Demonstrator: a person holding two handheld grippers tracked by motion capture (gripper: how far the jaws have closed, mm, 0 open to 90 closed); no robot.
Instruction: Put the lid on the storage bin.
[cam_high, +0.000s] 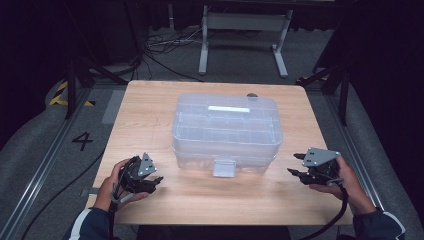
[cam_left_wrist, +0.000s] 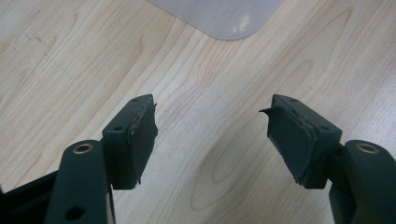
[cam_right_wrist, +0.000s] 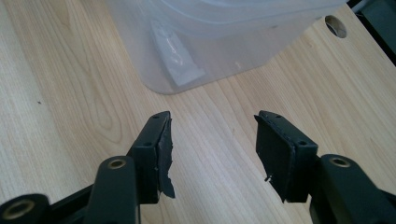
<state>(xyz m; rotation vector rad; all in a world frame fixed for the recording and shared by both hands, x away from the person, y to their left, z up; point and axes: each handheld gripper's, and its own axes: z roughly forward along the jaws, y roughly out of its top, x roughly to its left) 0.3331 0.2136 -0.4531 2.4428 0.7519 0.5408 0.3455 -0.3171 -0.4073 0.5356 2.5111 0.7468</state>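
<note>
Two hand-held grippers are shown low over a wooden table (cam_high: 150, 100), one on either side of a clear plastic storage box (cam_high: 227, 132). The box is seen standing closed near the middle of the tabletop, its lid fitted with a flat handle (cam_high: 228, 109) and its near wall carrying a front latch (cam_high: 223, 168). In the high view, the left gripper (cam_high: 156, 181) is held in the left hand (cam_high: 117, 182) close to the near left edge of the table, pointed toward the box and well apart from it. The right gripper (cam_high: 295, 164) is held in the right hand (cam_high: 345, 182) near the near right corner, pointed at the right end of the box without touching it. A grey three-cornered plate is carried on top of each gripper.

In the left gripper view, the jaws are seen spread, with bare wood between the pads (cam_left_wrist: 144, 135) and a rounded corner of the box at the upper edge. In the right gripper view, the jaws are likewise spread over bare wood; nothing is pinched, and the box corner and its latch lie just ahead of the pads (cam_right_wrist: 275, 147). A round cable hole (cam_right_wrist: 336, 25) is visible in the tabletop beyond the box.
</note>
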